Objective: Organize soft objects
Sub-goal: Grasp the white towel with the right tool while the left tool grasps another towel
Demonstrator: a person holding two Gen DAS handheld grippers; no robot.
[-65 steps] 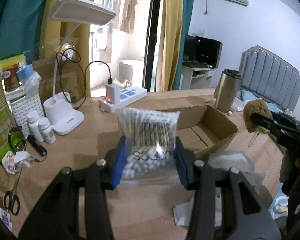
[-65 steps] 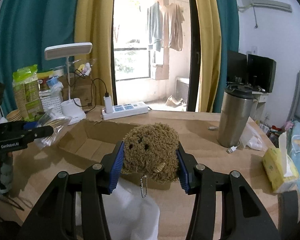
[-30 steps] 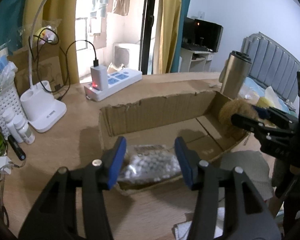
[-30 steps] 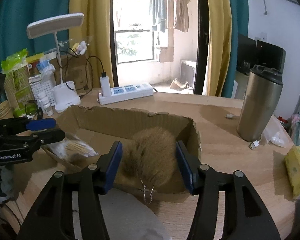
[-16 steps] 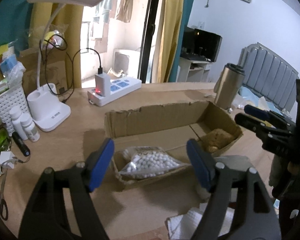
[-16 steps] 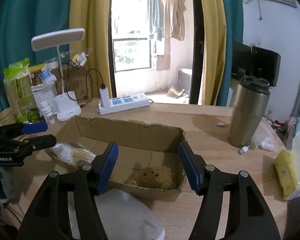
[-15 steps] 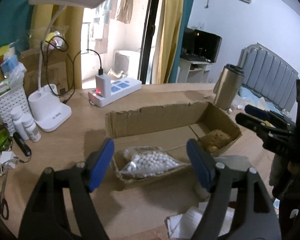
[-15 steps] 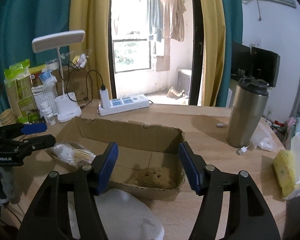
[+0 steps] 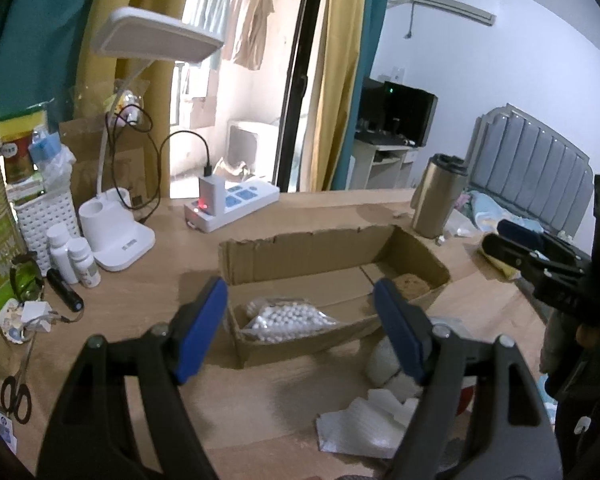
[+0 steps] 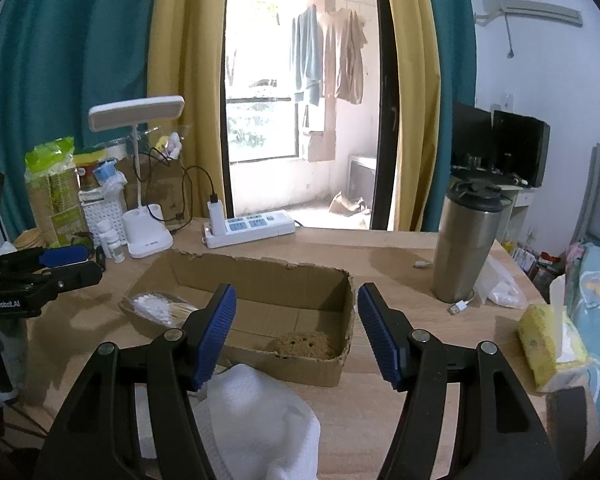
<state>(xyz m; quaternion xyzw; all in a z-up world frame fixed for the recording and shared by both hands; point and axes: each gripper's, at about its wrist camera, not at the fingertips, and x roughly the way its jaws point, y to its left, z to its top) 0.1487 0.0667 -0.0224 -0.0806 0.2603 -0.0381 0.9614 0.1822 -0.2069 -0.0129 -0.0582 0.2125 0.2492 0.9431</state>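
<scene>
An open cardboard box (image 9: 300, 248) (image 10: 260, 276) lies on the wooden desk. A clear bag of cotton swabs (image 9: 288, 316) (image 10: 160, 306) rests in its left end. A brown plush bear (image 10: 302, 344) (image 9: 410, 282) lies in its right end. My left gripper (image 9: 300, 328) hovers open above the box's near edge, nothing between its blue pads. My right gripper (image 10: 294, 328) is also open and empty, raised in front of the bear. A white cloth (image 10: 256, 412) (image 9: 384, 356) lies on the desk just before the box.
A steel tumbler (image 10: 468, 248) stands right of the box, a yellow tissue pack (image 10: 540, 344) beyond it. Behind are a power strip (image 10: 248, 228) and a desk lamp (image 10: 144, 208). Small bottles (image 9: 76, 256) and scissors (image 9: 16, 396) lie left. Crumpled white wrap (image 9: 364, 420) sits near.
Both grippers lowered their loads into the box, opened and let go, then drew back and up. The swab bag and the bear now lie loose inside.
</scene>
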